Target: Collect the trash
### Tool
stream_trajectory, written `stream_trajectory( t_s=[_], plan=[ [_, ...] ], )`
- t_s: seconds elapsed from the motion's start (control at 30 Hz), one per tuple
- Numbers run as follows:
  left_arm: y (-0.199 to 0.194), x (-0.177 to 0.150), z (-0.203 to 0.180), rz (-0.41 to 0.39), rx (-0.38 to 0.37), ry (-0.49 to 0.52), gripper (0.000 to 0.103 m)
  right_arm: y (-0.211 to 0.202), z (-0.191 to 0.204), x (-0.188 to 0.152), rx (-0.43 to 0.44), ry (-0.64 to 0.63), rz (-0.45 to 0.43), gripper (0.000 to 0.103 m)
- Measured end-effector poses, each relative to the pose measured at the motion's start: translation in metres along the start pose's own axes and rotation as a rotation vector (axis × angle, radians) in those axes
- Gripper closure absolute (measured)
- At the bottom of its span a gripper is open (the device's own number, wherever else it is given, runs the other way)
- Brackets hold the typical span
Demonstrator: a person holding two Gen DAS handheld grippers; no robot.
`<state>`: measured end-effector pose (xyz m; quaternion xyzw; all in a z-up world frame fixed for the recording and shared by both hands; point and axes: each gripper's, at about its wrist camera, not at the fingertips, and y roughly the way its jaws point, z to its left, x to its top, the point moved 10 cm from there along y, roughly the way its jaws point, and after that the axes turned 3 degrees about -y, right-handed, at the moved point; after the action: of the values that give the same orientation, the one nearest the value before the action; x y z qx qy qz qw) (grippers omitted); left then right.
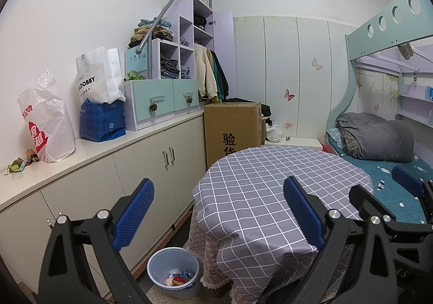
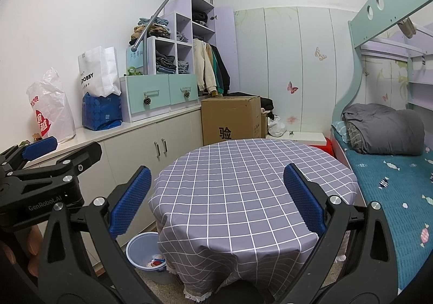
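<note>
A blue trash bin (image 1: 173,268) stands on the floor between the cabinet and the round table, with wrappers and scraps (image 1: 180,277) inside. The right wrist view shows the same bin (image 2: 143,252), half hidden by the tablecloth. Small crumpled wrappers (image 1: 19,164) lie at the left end of the counter. My left gripper (image 1: 219,212) is open and holds nothing, hovering over the table's near left edge. My right gripper (image 2: 216,199) is open too, above the table's near edge. Each gripper's blue pad shows in the other's view (image 1: 407,183) (image 2: 40,145).
The round table (image 2: 243,168) wears a grey checked cloth. The counter (image 1: 108,147) carries a white plastic bag (image 1: 46,125), a blue bag (image 1: 101,121) and a white paper bag (image 1: 97,74). A cardboard box (image 1: 232,130) stands behind the table. A bunk bed (image 2: 392,182) runs along the right.
</note>
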<state>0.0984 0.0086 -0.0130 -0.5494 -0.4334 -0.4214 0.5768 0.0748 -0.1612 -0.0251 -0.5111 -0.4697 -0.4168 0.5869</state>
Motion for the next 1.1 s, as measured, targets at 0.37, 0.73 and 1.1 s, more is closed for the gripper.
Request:
stream_trajectory(
  t_s=[0.37,0.73,1.1],
  plan=[
    [0.0012,-0.0027,-0.0011,0.003,-0.002,0.005,0.009,0.0021,-0.001,-0.002,0.004,0.003,0.005,0.007],
    [0.0031,-0.005,-0.0019,0.007,-0.004,0.007,0.009,0.0013,0.0016,-0.0054,0.004,0.005,0.009,0.007],
    [0.0032,-0.0057,-0.0021,0.008,-0.005,0.007,0.009,0.0013,0.0025,-0.007,0.004,0.007,0.011,0.007]
  ],
)
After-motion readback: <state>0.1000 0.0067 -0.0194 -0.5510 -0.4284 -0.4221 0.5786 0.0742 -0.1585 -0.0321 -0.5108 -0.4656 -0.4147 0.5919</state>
